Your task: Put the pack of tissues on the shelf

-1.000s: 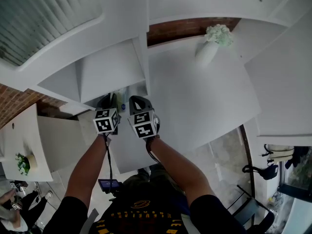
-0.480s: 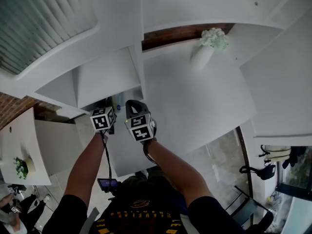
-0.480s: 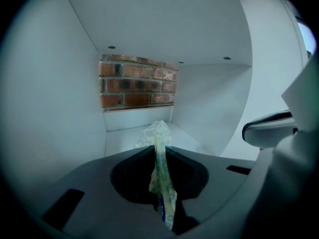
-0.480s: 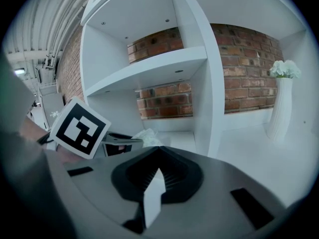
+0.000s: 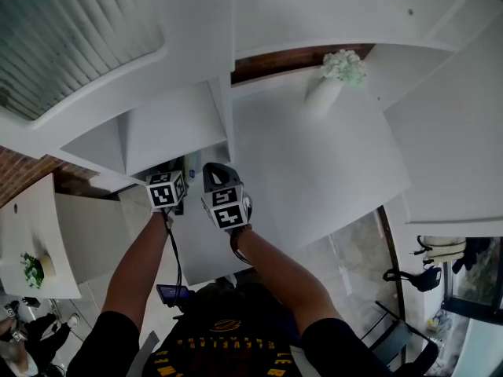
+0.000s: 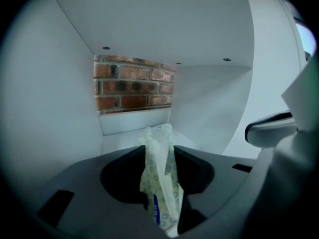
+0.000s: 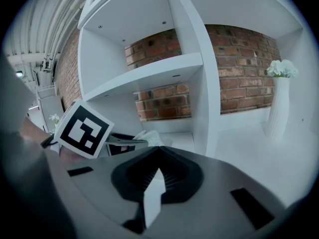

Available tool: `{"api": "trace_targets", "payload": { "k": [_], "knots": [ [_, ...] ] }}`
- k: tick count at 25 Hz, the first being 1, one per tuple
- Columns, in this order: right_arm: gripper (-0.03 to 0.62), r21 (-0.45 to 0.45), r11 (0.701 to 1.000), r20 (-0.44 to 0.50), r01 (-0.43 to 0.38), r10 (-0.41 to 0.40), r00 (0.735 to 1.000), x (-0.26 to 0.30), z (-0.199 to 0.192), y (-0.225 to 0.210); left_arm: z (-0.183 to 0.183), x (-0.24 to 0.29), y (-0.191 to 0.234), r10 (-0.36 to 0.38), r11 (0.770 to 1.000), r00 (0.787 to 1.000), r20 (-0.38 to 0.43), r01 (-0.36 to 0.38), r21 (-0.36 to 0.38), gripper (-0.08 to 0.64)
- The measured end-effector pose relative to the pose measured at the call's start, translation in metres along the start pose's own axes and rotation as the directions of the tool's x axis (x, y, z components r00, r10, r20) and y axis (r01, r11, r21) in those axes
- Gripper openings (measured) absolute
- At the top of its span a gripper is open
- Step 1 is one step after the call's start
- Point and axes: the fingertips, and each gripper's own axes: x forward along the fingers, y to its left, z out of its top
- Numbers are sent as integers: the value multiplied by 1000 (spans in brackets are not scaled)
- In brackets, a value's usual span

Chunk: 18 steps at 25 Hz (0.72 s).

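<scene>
The pack of tissues (image 6: 160,176), in pale patterned plastic wrap, stands on edge between the jaws of my left gripper (image 6: 162,213). Those jaws are opening, and dark gaps show on both sides of the pack's near end. The pack points into a white shelf compartment (image 6: 130,127) with a brick back wall. In the head view the left gripper (image 5: 174,165) reaches into the lower shelf opening (image 5: 169,132). My right gripper (image 5: 214,171) hovers just beside it, shut and empty (image 7: 152,203). From the right gripper view the pack (image 7: 149,137) sticks out past the left gripper's marker cube (image 7: 82,128).
A white upright divider (image 7: 205,83) separates the compartment from a wide white ledge (image 5: 314,155). On that ledge stands a white vase with pale flowers (image 5: 334,73). A low white table with a small plant (image 5: 33,265) sits at the lower left.
Both grippers have shifted a little left and deeper toward the shelf opening over the last second. The right gripper has stayed beside the left one.
</scene>
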Motion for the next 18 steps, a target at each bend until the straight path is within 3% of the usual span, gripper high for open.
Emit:
{"api": "trace_targets", "payload": {
  "k": [5, 18],
  "knots": [
    [-2, 1, 1000, 6, 7, -7, 1000, -3, 3, 2, 10, -12, -5, -21, 1000, 999, 43, 21, -4, 176],
    [-2, 13, 1000, 20, 19, -19, 1000, -18, -2, 18, 11, -67, -17, -37, 996, 992, 123, 47, -78, 178]
  ]
}}
